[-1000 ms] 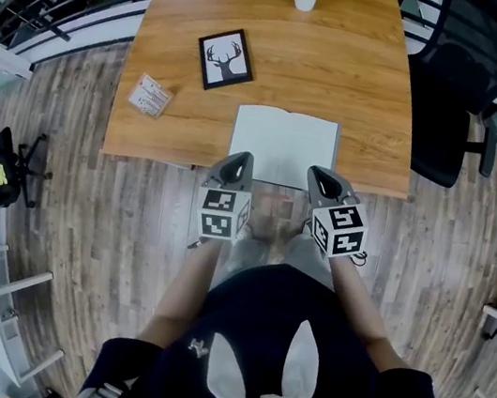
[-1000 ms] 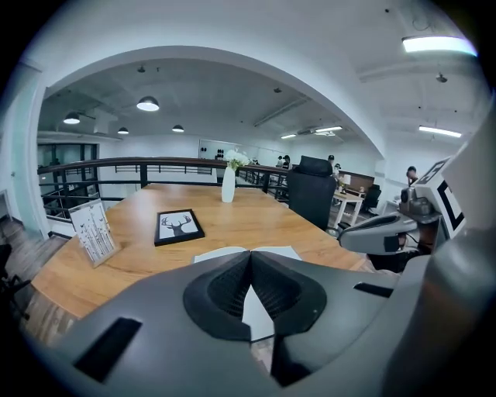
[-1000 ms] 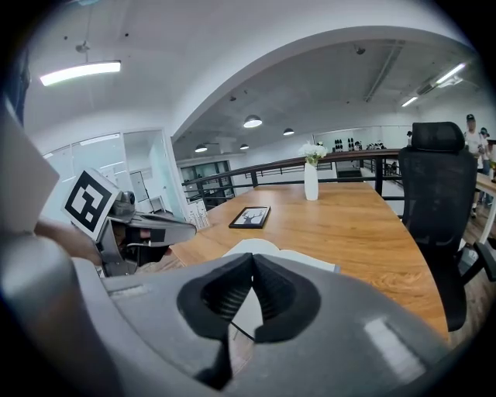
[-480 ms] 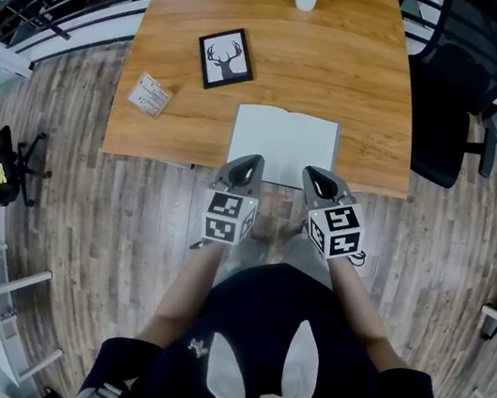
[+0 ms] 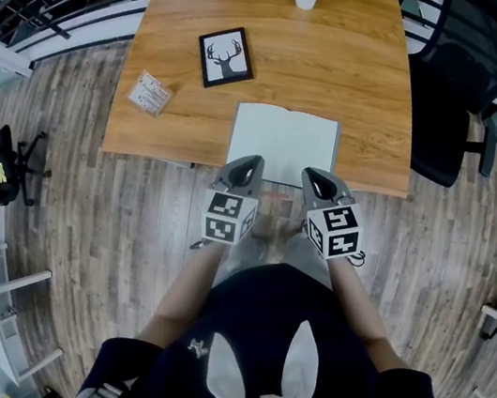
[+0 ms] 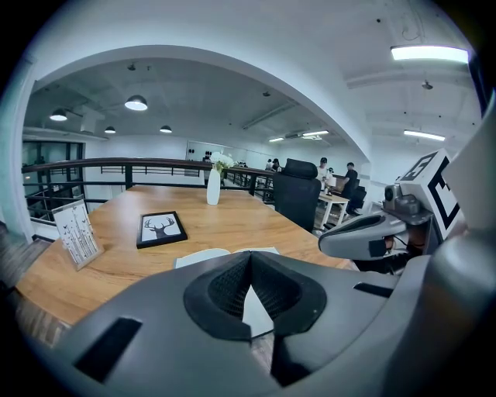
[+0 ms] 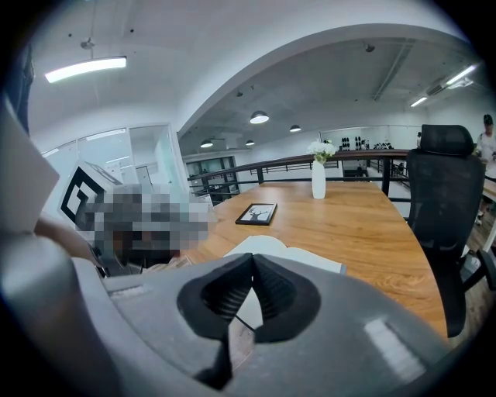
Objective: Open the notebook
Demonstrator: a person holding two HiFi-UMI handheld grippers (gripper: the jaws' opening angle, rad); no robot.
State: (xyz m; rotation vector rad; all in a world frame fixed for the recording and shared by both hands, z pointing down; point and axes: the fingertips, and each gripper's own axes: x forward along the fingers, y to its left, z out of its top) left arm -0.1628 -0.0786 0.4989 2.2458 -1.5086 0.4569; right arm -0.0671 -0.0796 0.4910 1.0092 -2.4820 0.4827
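Wooden table with an open notebook; left gripper and right gripper hover at its near edge, jaws pressed together.

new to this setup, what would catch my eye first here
The white notebook lies open at the near edge of the wooden table. The left gripper and right gripper hang side by side at its near edge, both shut and empty. A framed deer picture lies further back, left.
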